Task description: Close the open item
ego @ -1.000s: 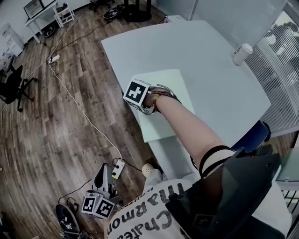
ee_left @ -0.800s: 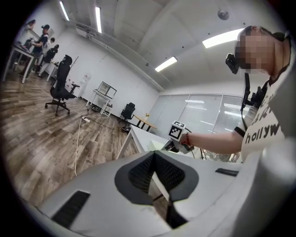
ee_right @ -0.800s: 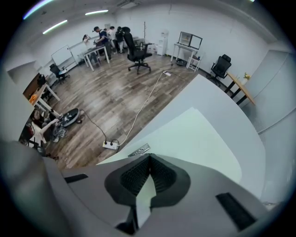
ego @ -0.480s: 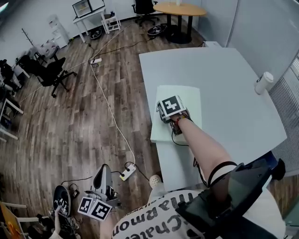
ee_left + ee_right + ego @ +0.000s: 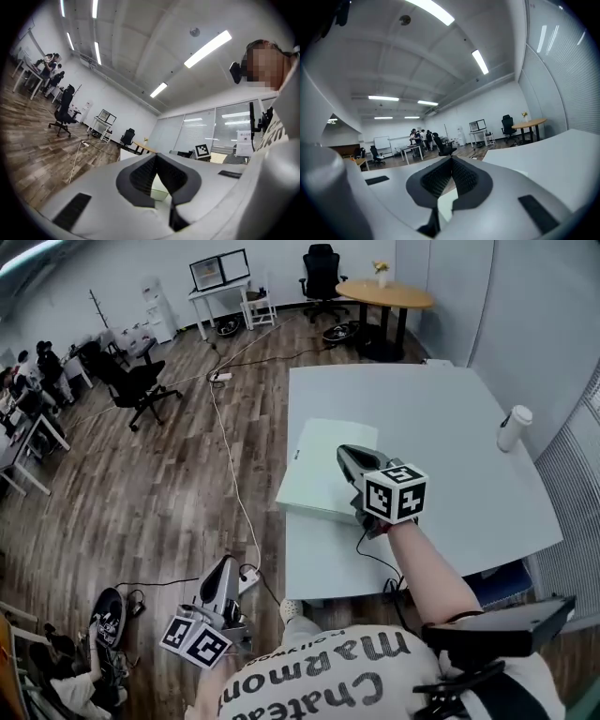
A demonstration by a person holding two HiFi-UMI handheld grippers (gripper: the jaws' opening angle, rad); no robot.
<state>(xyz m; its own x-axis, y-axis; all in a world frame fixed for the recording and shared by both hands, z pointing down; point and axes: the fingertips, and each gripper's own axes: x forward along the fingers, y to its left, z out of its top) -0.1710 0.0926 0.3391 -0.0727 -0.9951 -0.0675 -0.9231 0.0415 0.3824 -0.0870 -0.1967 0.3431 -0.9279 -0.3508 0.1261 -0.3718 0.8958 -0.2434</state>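
Right gripper (image 5: 346,455) has come up off the pale flat item (image 5: 323,474); half a second ago its marker cube sat low over that item, and it is now held above the near part of the table (image 5: 450,418), tips over the item's right edge.

Head view: the item lies flat near the table's left edge, towards the near side. It reads as one thin, pale greenish slab with a narrow front edge and no raised leaf or lid, so it appears closed. A white cup (image 5: 513,427) stands well apart at the far right of the table. The left gripper (image 5: 224,566) hangs low beside the person, off the table and over the wooden floor (image 5: 141,502).

Right gripper view: the claw (image 5: 451,160) is pressed together, tips touching, nothing pinched.

Left gripper view: this claw (image 5: 156,156) is likewise tip to tip and empty. Only this view shows the right gripper's marker cube (image 5: 202,150) from the side. A pale slab edge shows through the gap under the tips; whether it is item or table cannot be told.
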